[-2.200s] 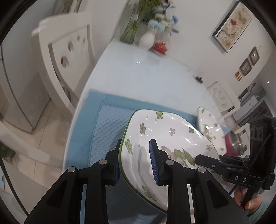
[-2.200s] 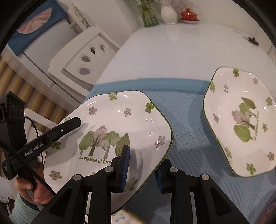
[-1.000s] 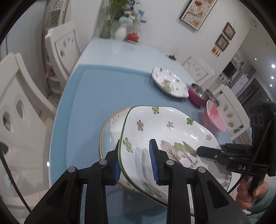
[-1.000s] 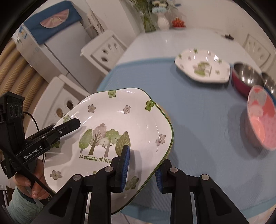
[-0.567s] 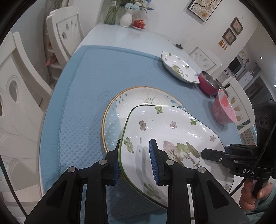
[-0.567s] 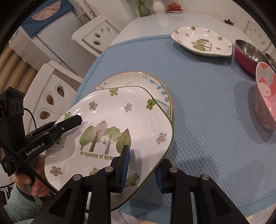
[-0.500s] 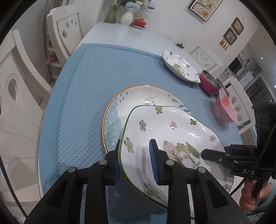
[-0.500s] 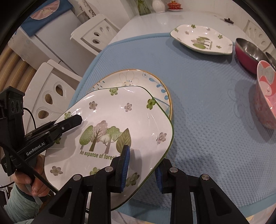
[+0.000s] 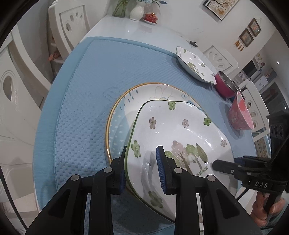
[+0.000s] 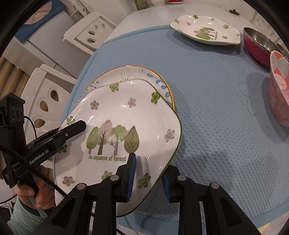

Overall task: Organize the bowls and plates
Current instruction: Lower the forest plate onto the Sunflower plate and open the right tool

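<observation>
White chairs (image 9: 72, 23) ringed the desk (image 9: 137, 30), whose near half was covered by a blue textured mat (image 9: 86, 90). On that mat lay a round plate (image 9: 126, 101) with a yellow rim and blue markings, and directly over it sat the square forest plate (image 9: 180, 133), white with green trim, small flowers and printed trees; whether it touched the round plate underneath could not be told. The left gripper (image 9: 142, 166) had its jaws clenched on that plate's left edge, one blue pad above and one below. The right gripper (image 10: 148, 175) pinched the near right edge in the same way, jaws closed on the rim. A second square plate (image 10: 207, 30) of the same pattern rested well apart at the far side of the mat. Just beside it stood a red metal bowl (image 10: 256, 45), and nearer, a pink bowl (image 10: 278, 94). A white vase (image 9: 136, 12) stood at the desk's far end.
</observation>
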The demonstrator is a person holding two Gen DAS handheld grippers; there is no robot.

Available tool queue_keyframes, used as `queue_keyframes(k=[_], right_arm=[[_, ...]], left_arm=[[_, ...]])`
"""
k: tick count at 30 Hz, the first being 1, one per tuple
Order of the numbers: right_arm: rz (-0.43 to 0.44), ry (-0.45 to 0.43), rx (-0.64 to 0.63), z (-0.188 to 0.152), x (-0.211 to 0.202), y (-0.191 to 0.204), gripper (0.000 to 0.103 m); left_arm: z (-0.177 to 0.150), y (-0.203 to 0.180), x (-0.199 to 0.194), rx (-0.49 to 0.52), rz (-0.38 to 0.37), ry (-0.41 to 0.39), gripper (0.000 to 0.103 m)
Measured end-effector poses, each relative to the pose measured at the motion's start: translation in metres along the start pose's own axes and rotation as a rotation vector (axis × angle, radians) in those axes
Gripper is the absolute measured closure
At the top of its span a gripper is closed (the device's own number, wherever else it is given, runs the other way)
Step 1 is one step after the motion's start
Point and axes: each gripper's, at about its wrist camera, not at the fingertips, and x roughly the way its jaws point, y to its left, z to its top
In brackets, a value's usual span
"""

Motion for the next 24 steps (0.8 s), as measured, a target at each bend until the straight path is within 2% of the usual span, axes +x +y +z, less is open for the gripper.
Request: queue_keyframes(k=[6,9,14,16,24], right_arm=[[-0.006,-0.010,0.017,0.004,-0.003,0.002,0.077],[0.001,-0.032,0.004,0.007,-0.009,0.006,0.077],[-0.024,-0.019,-0.035,0.006,-0.010,0.012,0.077],[-0.025,-0.014,-0.054,0.004,-0.011,0.015,0.077],[-0.006,-0.002,-0.134,-0.004,-0.022,0.034,0.077]], left_arm=[[0.009,0.009,-0.008,-0.052,0.016,-0.012,0.074],[0.012,0.014,-0.010,-0.077,-0.007,-0.010,0.073],[0.014,0.009,-0.014,-0.062,0.025,-0.014,0.073],[0.015,0.008,-0.019,-0.050,0.058,-0.033,0.073],[0.040,0.000,-0.054,-0.012,0.074,-0.140,0.073]])
